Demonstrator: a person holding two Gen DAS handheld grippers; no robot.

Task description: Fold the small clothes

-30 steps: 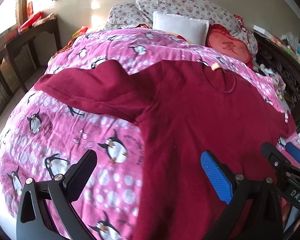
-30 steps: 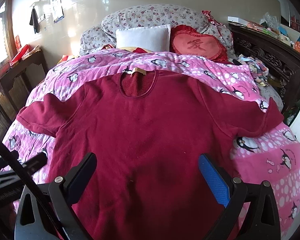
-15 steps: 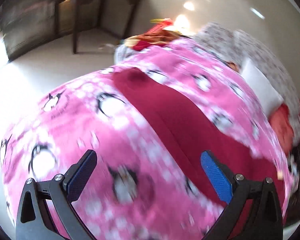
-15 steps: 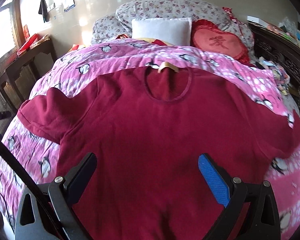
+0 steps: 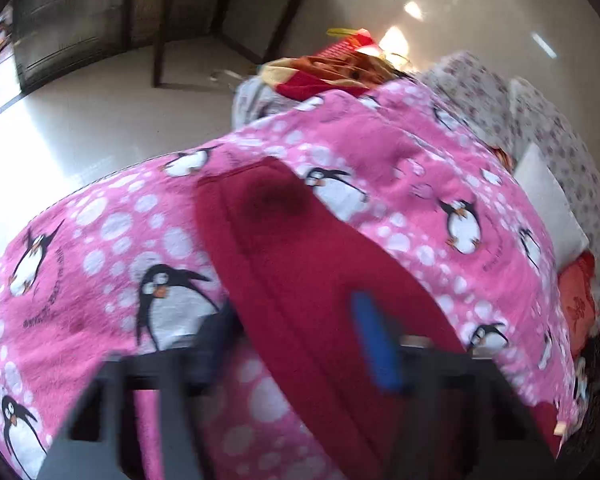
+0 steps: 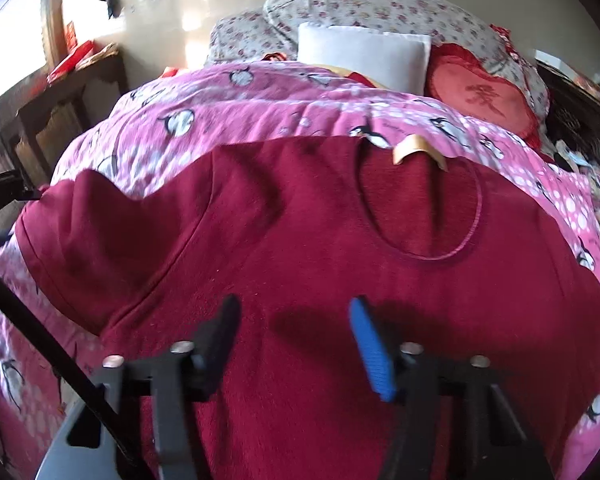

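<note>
A dark red short-sleeved shirt point(image 6: 340, 264) lies spread flat, front up, on a pink penguin-print blanket point(image 6: 260, 108), with a tan neck label point(image 6: 414, 150) at the collar. My right gripper point(image 6: 296, 336) hovers just above the shirt's chest, below the left shoulder seam, jaws partly closed with a gap and nothing between them. In the left wrist view the shirt's left sleeve point(image 5: 284, 248) runs up between the fingers of my left gripper point(image 5: 296, 344). That gripper is blurred, jaws narrowed but apart, straddling the sleeve low over the blanket point(image 5: 112, 248).
Floral pillows point(image 6: 380, 8), a white cushion point(image 6: 364, 56) and a red heart cushion point(image 6: 484, 100) sit at the bed head. A dark wooden table point(image 5: 220, 8) stands on the tiled floor left of the bed. A dark carved headboard side point(image 6: 580, 120) is right.
Both grippers have narrowed from wide open. The left one swung out to the left sleeve and dropped low. The right one moved forward toward the collar.
</note>
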